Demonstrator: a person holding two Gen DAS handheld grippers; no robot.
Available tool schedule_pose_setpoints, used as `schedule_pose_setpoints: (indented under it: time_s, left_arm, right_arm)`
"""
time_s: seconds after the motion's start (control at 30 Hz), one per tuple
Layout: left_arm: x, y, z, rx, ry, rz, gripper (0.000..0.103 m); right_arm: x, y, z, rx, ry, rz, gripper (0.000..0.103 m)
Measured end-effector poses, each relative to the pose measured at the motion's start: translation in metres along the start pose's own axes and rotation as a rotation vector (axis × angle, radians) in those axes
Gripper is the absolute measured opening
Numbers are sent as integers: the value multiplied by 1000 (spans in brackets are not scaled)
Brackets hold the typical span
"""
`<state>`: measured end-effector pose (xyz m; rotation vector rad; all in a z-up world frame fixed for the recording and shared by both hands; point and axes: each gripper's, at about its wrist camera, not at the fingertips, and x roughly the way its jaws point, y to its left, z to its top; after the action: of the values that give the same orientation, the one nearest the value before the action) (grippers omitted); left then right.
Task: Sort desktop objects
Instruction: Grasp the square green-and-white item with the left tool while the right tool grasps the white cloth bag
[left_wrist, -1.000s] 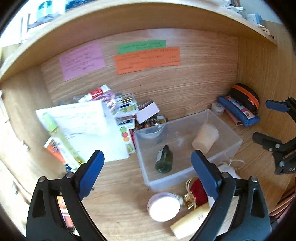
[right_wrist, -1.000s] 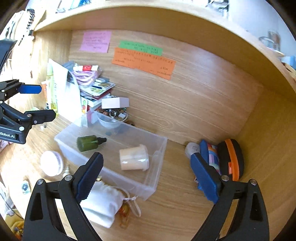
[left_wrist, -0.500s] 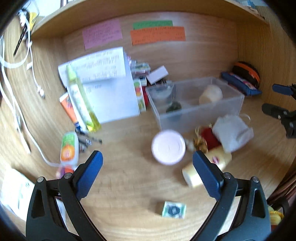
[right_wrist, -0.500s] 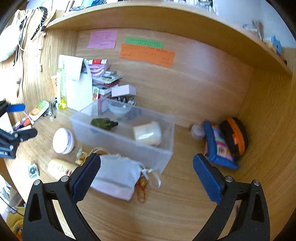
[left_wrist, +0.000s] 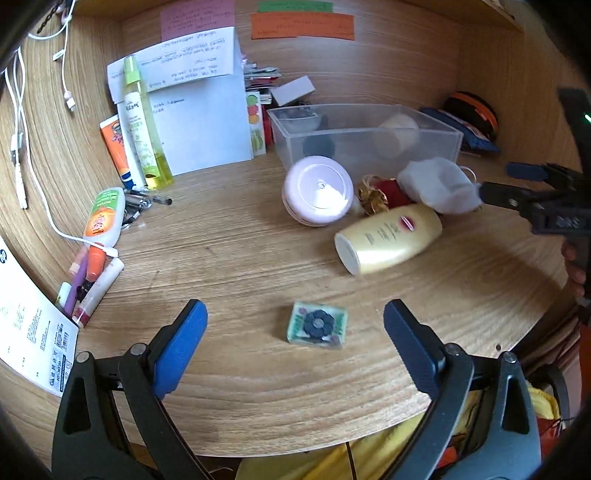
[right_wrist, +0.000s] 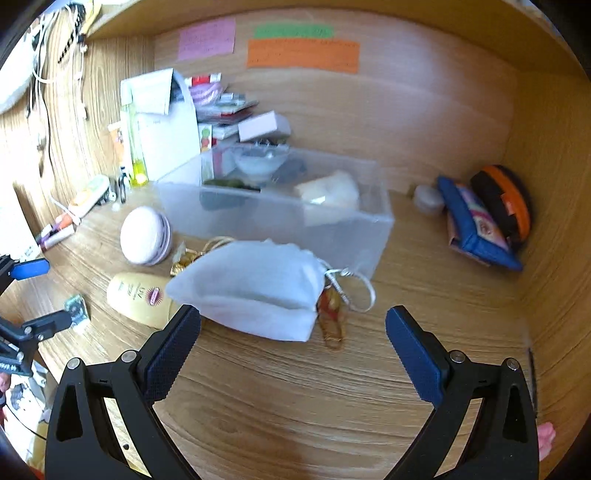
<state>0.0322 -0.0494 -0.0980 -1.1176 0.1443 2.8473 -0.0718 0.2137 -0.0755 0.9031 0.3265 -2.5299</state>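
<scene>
While both tongs are hanging empty over the bench, nothing is being gripped yet.
left tongs (left_wrist: 295, 325): jaws standing wide apart, bare; small tile sitting between them, not touched.
right tongs (right_wrist: 293, 325): jaws standing wide apart, empty; pouch lying just ahead at 12 o'clock, not pinched.
bench (left_wrist: 240, 251): wood-grain top, matte, flat.
clear bin (right_wrist: 295, 221): translucent plastic box at 12 o'clock in the right view, already holding a green bottle and a cream cup; likely the sorting target.
white pouch (right_wrist: 255, 288): soft cloth drawstring bag, touching the bin's front wall; judging light and floppy, will be sagging, so best pinching the bunched neck at 3 o'clock by the cord.
small tile (left_wrist: 317, 325): flat square with a dark flower, looking glossy and rigid; judging thin and hard to lift, so squeezing across opposite edges.
yellow bottle (left_wrist: 388, 240): smooth plastic, lying on its side at 1 o'clock in the left view; judging slippery and prone to rolling, grabbing mid-body across the width.
pink round case (left_wrist: 317, 190): domed hard shell, tilted on edge beside the bin; probably light, curved sides slipping easily.
red-gold trinket (left_wrist: 380, 194): small, crinkly foil look, tucked between case and pouch; detail unclear.
</scene>
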Motion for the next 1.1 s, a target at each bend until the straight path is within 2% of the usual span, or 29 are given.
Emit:
schedule_pose_setpoints:
  time_s: [0.07,0.2,0.27,0.33,0.6,0.67,0.8,0.87,0.93,1.1]
  left_arm:
    - [2,-4,-2,17,9,2,85]
    - [11,-1,-4,1,39,-15,77]
    - [16,1,-5,-11,55,-22,64]
    - [20,2,-6,-26,71,-34,58]
    - [18,2,-9,-34,40,-48,44]
    - [18,2,-10,-36,28,-45,33]
    - [18,4,-9,-39,22,-51,33]
    - [18,4,-9,-38,23,-49,33]
    - [18,4,-9,-38,22,-48,33]
    - [18,5,-8,-57,21,-45,33]
  right_arm:
    - [8,3,2,2,20,3,100]
    - [26,7,8,6,64,19,100]
    - [33,9,10,-4,79,21,100]
    - [39,11,12,-15,93,32,100]
    - [60,16,24,-37,146,77,100]
    - [64,15,27,-27,155,101,100]
    - [73,9,29,14,174,177,99]
    - [75,6,29,24,175,208,93]
    - [74,8,29,3,172,206,74]
    - [72,8,28,-15,158,187,71]
